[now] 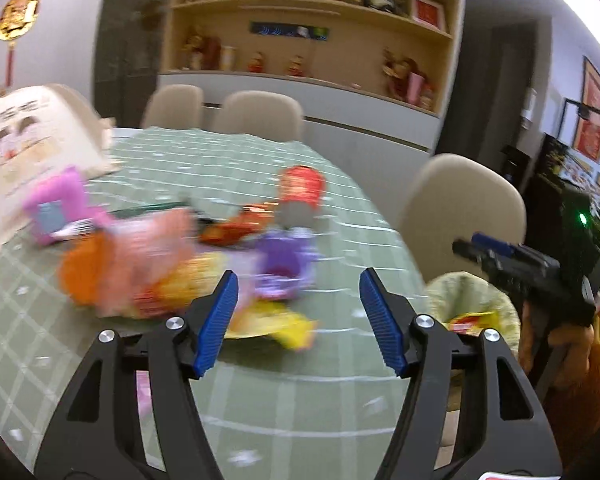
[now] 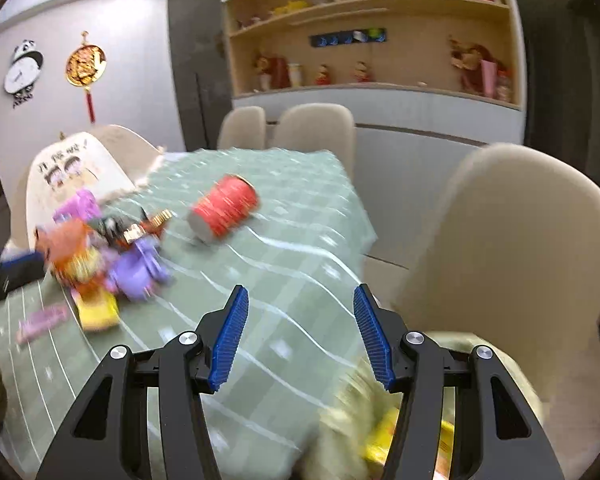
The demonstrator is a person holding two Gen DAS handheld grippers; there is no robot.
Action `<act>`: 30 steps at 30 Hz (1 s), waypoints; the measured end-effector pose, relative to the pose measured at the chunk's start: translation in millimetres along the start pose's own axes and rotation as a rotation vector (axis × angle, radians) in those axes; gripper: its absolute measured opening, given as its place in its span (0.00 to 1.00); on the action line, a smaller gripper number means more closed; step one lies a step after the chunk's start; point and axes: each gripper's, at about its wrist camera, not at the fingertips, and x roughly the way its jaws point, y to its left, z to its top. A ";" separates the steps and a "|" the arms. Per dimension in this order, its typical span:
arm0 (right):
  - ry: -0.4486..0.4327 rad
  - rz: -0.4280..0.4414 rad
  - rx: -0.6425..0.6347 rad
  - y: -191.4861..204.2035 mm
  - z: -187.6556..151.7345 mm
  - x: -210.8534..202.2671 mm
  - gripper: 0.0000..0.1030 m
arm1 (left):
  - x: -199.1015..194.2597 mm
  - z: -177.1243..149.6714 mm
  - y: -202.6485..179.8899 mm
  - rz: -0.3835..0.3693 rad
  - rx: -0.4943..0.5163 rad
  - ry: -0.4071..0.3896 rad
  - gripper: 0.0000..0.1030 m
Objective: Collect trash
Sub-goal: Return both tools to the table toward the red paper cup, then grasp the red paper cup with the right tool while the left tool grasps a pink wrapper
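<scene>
Both claws empty over the table

My left gripper (image 1: 296,300) and right gripper (image 2: 298,326) were spread apart, holding nothing. Wrapper pile (image 1: 160,256) and red can (image 2: 224,212) sat on the green tablecloth (image 2: 280,360); trash bin (image 1: 472,300) just beside the edge.

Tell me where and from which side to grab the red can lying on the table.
Take the red can across its round body, at mid-length, coming from above. It lies on its side on the green tablecloth, apart from the wrapper pile, so both curved flanks look free. The right tool stands open, empty.
</scene>
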 end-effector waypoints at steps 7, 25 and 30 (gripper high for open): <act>0.118 0.106 0.079 50.1 45.7 88.9 0.51 | -21.4 -2.4 87.4 0.102 -0.137 -0.062 0.59; 0.242 0.014 0.171 82.5 88.4 219.9 0.53 | -15.2 -10.4 151.2 0.052 -0.326 0.022 0.59; 0.216 -0.020 0.085 91.2 88.2 202.7 0.52 | -12.8 -11.5 154.1 0.050 -0.338 0.043 0.59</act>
